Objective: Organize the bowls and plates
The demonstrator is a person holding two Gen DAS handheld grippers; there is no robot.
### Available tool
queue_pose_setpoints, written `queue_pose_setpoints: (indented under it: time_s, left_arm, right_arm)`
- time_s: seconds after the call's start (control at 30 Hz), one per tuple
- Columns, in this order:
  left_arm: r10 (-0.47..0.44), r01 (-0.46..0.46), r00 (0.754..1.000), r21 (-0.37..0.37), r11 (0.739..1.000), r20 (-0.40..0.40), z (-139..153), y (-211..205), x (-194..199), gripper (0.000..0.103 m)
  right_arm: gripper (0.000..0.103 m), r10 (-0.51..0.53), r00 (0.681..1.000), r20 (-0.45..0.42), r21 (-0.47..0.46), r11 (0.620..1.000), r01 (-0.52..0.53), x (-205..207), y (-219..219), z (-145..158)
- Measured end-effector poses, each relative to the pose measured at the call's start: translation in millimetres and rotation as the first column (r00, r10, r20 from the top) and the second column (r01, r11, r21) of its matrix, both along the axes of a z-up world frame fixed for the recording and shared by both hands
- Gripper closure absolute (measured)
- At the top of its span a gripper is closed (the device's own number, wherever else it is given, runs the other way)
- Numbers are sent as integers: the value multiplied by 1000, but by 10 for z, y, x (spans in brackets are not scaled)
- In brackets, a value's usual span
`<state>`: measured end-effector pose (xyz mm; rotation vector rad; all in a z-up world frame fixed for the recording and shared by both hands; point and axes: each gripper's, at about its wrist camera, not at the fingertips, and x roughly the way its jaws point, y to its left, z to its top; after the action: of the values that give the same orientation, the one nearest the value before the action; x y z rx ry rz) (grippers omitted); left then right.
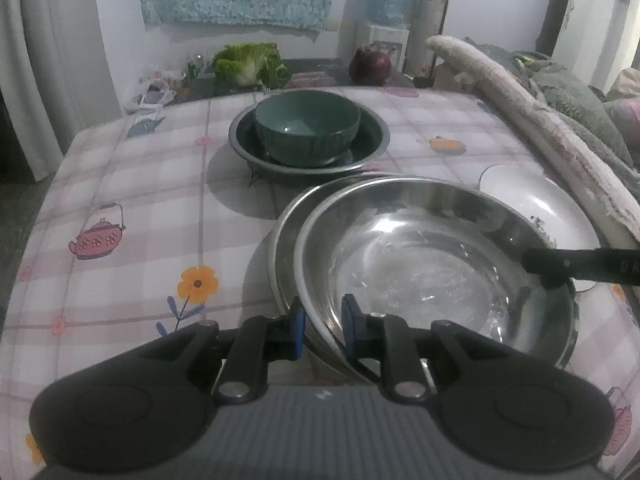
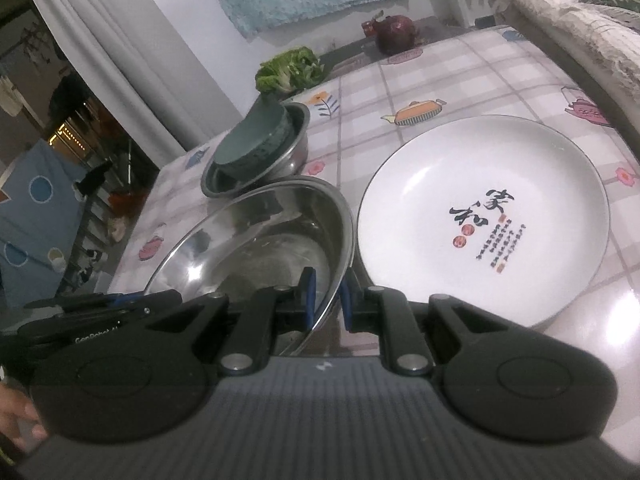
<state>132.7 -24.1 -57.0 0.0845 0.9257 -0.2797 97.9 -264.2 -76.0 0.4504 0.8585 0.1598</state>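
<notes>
Left wrist view: upper steel basin (image 1: 436,264), nested in second basin (image 1: 286,240), rim straddled by left gripper (image 1: 323,330) and right gripper (image 2: 327,297), clamping unclear; green bowl (image 1: 307,125) seated in steel bowl (image 1: 370,136) behind.

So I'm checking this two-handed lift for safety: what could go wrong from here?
Both grippers, left and right, only straddle the thin rim of the upper steel bowl, so it could slip. Swinging sideways, it could knock the white plate close beside it.

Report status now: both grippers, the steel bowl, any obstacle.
Left gripper and right gripper both straddle the steel bowl rim, opposite sides. Another steel bowl sits under it. White plate close beside; green bowl apart.
</notes>
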Motion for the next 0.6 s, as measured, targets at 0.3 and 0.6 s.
queue_pose_setpoints:
  time_s: [0.3,0.6]
  left_arm:
    - [9,-9,1000,13,1000,-1,-38,21,65,80]
    - [28,-28,1000,6,1000,-2,-18,105,79,77]
  right_arm:
    - [88,10,1000,-13,-19,1000,-10,142,61,-66]
    - [76,8,1000,-13,-50,999,-9,200,121,-46]
